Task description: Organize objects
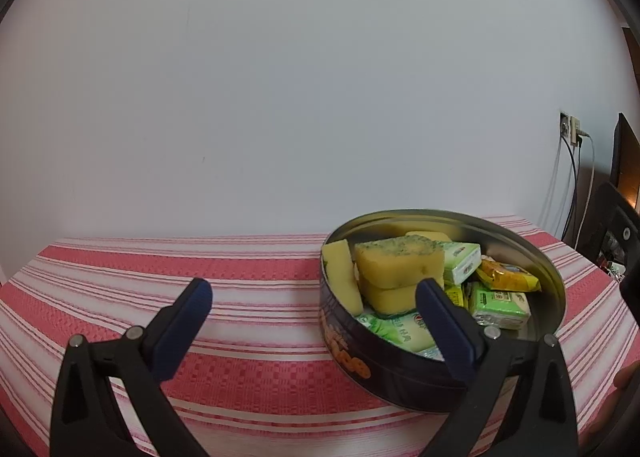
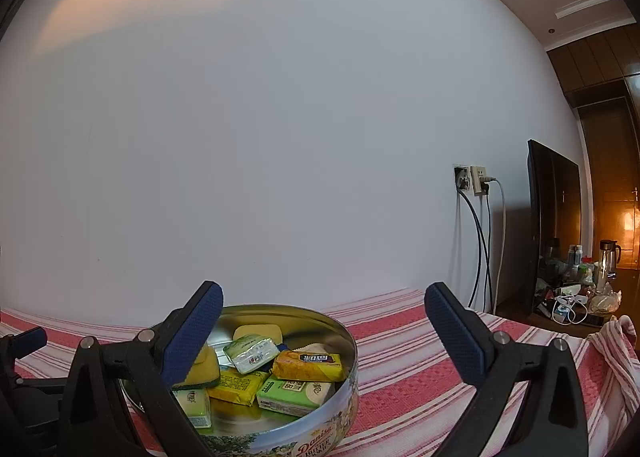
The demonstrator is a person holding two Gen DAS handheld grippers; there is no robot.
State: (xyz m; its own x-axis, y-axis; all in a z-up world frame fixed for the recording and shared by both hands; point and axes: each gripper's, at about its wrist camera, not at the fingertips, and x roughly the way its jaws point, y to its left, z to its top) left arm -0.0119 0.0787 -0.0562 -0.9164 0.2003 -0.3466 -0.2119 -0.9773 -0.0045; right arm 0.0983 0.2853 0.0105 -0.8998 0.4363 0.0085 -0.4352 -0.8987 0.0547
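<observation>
A round cookie tin (image 1: 400,361) sits on a desk (image 1: 248,281) covered in red-and-white striped cloth, packed with yellow sponges (image 1: 400,263) and small snack packets (image 2: 308,366). Both the left tongs (image 1: 316,297) and right tongs (image 2: 324,307) are spread wide and empty, hovering near the tin's rim. The sponges stand stacked above the rim — a careless nudge from a tong finger could topple them or slide the light tin.
</observation>
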